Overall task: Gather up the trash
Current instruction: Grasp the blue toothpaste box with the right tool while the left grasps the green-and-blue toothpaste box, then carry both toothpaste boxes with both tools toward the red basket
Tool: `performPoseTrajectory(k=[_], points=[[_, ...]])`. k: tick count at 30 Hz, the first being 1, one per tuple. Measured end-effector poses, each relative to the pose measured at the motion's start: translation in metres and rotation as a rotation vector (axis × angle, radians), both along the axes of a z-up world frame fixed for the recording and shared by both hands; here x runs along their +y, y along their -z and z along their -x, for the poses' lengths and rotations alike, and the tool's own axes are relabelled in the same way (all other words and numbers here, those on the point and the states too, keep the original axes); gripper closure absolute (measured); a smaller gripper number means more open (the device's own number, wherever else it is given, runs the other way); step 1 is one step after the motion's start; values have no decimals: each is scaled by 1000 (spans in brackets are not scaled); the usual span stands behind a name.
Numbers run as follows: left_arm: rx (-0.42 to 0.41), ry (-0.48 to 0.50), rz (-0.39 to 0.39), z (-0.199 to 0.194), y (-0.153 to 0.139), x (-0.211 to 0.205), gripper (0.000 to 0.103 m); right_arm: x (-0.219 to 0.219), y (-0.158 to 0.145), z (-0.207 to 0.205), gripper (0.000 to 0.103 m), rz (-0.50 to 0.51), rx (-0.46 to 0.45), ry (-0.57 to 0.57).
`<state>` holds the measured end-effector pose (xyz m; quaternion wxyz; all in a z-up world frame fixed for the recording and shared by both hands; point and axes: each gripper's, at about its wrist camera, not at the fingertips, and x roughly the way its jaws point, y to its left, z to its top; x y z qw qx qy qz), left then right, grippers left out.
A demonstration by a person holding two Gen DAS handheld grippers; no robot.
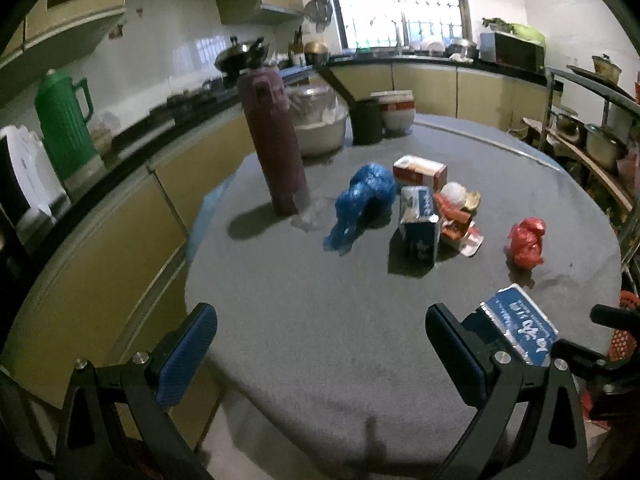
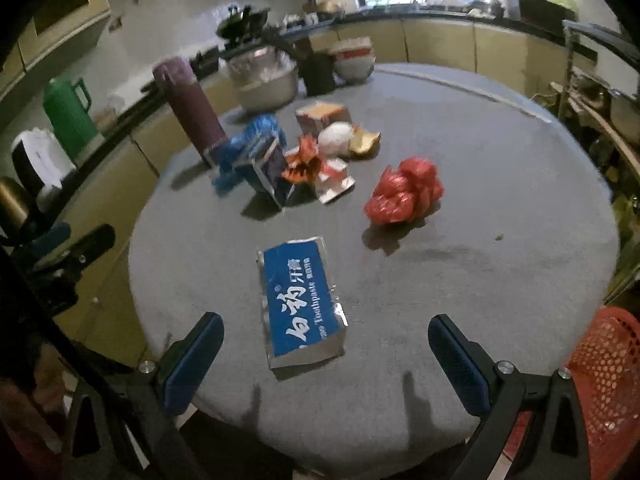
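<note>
Both hand-held grippers, left (image 1: 320, 354) and right (image 2: 325, 362), spread apart, empty, above near bench (image 2: 500, 280) edge. Toothpaste box (image 2: 302, 300) flat near that edge (between right fingers); crumpled trash mid-bench.

Left wrist view: low over the near edge of the round table (image 1: 320, 320), looking across it toward the far window wall, claw (image 1: 320, 356) fingers framing the bottom. Right wrist view: also at the near edge, farther right, tilted down more steeply, closer to the toothpaste box (image 2: 302, 300). Shared: table top, central trash pile, red bag (image 1: 527, 242), purple flask (image 2: 192, 114), far counter. Each view catches the other claw at its side margin.
</note>
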<state>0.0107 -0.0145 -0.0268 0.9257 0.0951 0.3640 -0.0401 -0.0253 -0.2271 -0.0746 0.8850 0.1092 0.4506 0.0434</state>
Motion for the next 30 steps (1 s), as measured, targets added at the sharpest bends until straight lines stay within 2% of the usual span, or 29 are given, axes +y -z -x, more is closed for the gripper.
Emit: performPoseTrajectory(k=[3, 6, 10, 11, 13, 19, 22, 24, 25, 27, 30], points=[[49, -4, 21, -13, 8, 5, 0, 8, 12, -17, 0, 33, 30, -12], [117, 5, 82, -34, 13, 9, 0, 10, 22, -33, 1, 22, 65, -15], [168, 38, 151, -68, 12, 0, 0, 8, 36, -48, 21, -15, 118, 2], [173, 47, 158, -74, 11, -4, 0, 5, 37, -49, 21, -42, 113, 14], [181, 81, 167, -89, 12, -17, 0, 2, 37, -47, 32, -44, 101, 22], [255, 170, 188, -134, 29, -64, 3, -25, 36, -34, 36, -96, 78, 82], [294, 175, 203, -150, 41, -77, 15, -41, 34, -25, 38, -127, 59, 118], [321, 164, 197, -156, 49, -81, 34, -49, 32, -20, 39, -140, 50, 137], [333, 168, 197, -158, 52, -84, 38, -54, 33, -17, 39, -148, 46, 144], [343, 165, 188, -160, 58, -86, 55, -69, 33, -11, 39, -191, 38, 170], [322, 159, 186, -155, 57, -86, 56, -88, 34, -2, 39, -259, 27, 208]])
